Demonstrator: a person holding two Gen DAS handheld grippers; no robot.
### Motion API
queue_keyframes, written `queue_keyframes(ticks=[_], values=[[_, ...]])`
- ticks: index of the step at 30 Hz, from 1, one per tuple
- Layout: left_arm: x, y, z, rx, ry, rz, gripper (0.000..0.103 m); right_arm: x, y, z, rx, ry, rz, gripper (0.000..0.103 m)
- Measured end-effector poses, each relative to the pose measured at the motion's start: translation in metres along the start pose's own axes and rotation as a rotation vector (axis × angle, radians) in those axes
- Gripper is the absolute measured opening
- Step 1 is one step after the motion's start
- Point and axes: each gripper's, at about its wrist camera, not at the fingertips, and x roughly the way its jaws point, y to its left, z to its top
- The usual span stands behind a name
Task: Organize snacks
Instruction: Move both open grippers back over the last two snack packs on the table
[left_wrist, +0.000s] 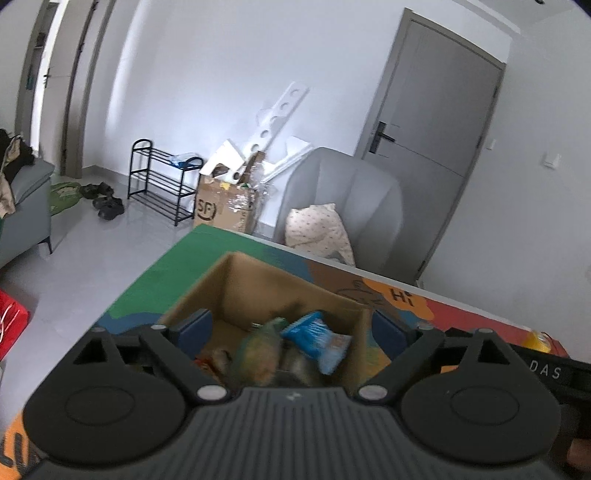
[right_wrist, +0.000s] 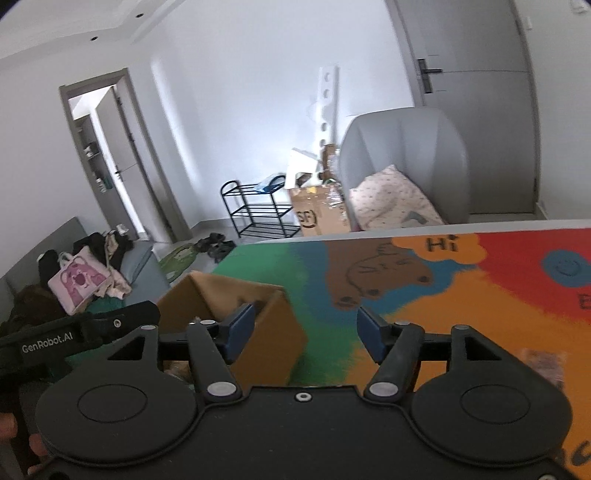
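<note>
An open cardboard box (left_wrist: 258, 288) stands on the colourful mat. In the left wrist view it holds several snack packets, among them a blue packet (left_wrist: 317, 339) and a blurred green and yellow packet (left_wrist: 258, 354). My left gripper (left_wrist: 291, 332) is open above the box, and nothing is between its fingers. The right wrist view shows the same box (right_wrist: 251, 317) at the left. My right gripper (right_wrist: 304, 330) is open and empty, over the mat just right of the box. A blurred brown packet (right_wrist: 543, 365) lies on the mat at the right.
The cartoon mat (right_wrist: 443, 288) covers the table, whose far edge (left_wrist: 332, 258) is close behind the box. A grey armchair (left_wrist: 343, 199) with a pillow stands beyond it. A shoe rack (left_wrist: 162, 184) and an SF carton (left_wrist: 221, 206) stand by the wall. A yellow item (left_wrist: 539, 339) lies at the right.
</note>
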Motion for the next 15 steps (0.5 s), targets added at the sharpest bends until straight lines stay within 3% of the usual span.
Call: queue_keyframes(ticks=[7, 15], values=[[-0.001, -0.031, -0.013, 0.047, 0.014, -0.029, 0.098, -0.022, -0.030, -0.009, 0.027, -0.013, -0.046, 0.075], [0.007, -0.069, -0.029, 0.099, 0.044, -0.065, 0.103, -0.042, -0.067, -0.022, 0.066, -0.017, -0.099, 0.095]])
